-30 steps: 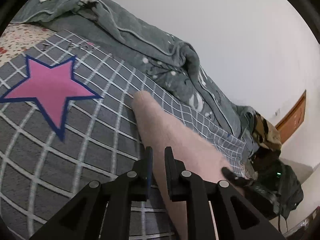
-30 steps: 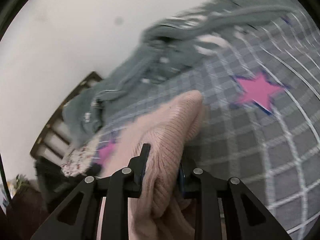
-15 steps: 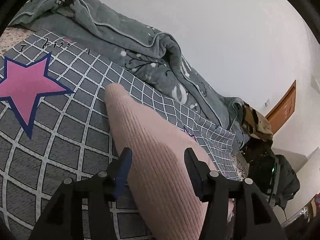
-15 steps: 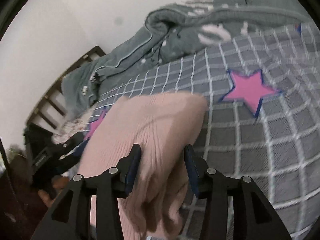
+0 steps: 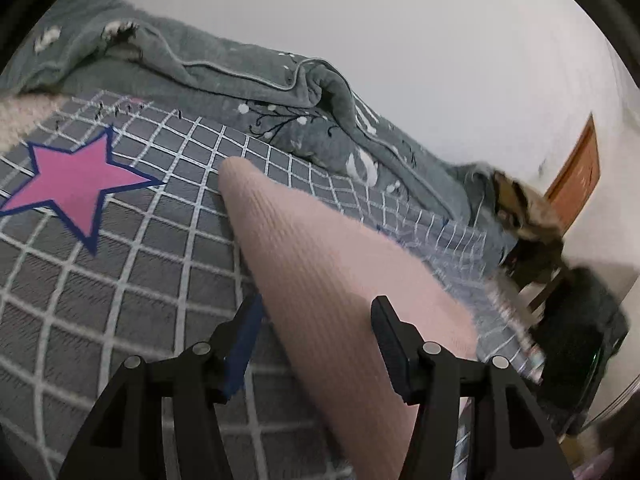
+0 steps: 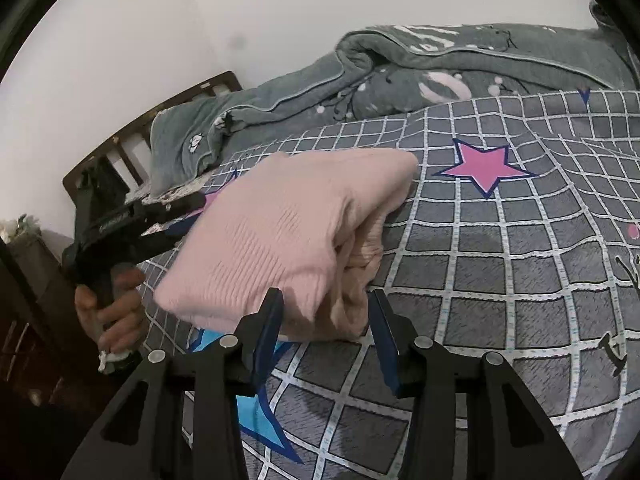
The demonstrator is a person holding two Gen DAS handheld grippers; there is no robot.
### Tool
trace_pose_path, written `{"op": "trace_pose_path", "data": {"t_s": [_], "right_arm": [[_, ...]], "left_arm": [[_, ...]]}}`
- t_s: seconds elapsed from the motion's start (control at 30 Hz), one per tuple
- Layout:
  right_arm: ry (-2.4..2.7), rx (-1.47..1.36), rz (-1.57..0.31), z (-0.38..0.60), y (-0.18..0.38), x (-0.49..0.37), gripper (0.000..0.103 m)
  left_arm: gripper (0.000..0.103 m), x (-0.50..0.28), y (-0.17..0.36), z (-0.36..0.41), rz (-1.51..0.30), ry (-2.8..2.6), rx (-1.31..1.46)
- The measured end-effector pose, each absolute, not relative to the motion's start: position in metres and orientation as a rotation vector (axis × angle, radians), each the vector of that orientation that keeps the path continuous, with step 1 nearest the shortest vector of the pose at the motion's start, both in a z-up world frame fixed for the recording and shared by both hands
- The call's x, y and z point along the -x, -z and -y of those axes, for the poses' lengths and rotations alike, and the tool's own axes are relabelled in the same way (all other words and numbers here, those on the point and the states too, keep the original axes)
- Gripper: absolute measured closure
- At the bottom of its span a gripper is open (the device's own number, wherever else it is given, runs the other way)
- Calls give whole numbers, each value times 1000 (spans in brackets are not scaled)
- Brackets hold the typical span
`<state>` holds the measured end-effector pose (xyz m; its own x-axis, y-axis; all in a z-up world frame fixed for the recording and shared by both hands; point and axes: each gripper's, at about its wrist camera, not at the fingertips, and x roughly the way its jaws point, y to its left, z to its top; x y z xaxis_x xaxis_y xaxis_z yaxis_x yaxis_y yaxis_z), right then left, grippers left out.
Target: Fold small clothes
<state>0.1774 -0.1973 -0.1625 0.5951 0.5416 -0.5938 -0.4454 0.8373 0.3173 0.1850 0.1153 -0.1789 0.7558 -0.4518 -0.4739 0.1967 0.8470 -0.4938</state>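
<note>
Resting folded on the checked bedspread (image 6: 500, 280), the pink knit garment (image 6: 288, 232) lies toward the bed's foot edge, well short of the grey blanket (image 6: 440, 64) along the wall side. Your left gripper (image 5: 316, 320) and right gripper (image 6: 324, 320) both stand spread, pads apparently clear of the knit, so the fold rests flat unaided.

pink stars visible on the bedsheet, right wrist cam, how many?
2 clear. One whole pink star lies right of the folded pink sweater. Another pink star's tip pokes out at the sweater's left edge. A blue star sits below; more may be hidden.
</note>
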Motion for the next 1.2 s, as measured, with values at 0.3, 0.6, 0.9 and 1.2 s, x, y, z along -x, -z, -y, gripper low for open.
{"op": "trace_pose_path", "data": {"t_s": [0.3,0.6,0.9,1.2], "right_arm": [[-531,-143,-698,193,170,-169,69],[-489,-111,-683,189,169,-150,70],[-418,7,-690,179,178,-146,73],[-398,-52,-704,183,182,-158,73]], "left_arm": [[48,-126,183,-97,-605,298,286],[47,-100,182,-88,-594,217,222],[45,-85,200,-76,-641,242,166],[63,-94,200,-61,-602,186,153]]}}
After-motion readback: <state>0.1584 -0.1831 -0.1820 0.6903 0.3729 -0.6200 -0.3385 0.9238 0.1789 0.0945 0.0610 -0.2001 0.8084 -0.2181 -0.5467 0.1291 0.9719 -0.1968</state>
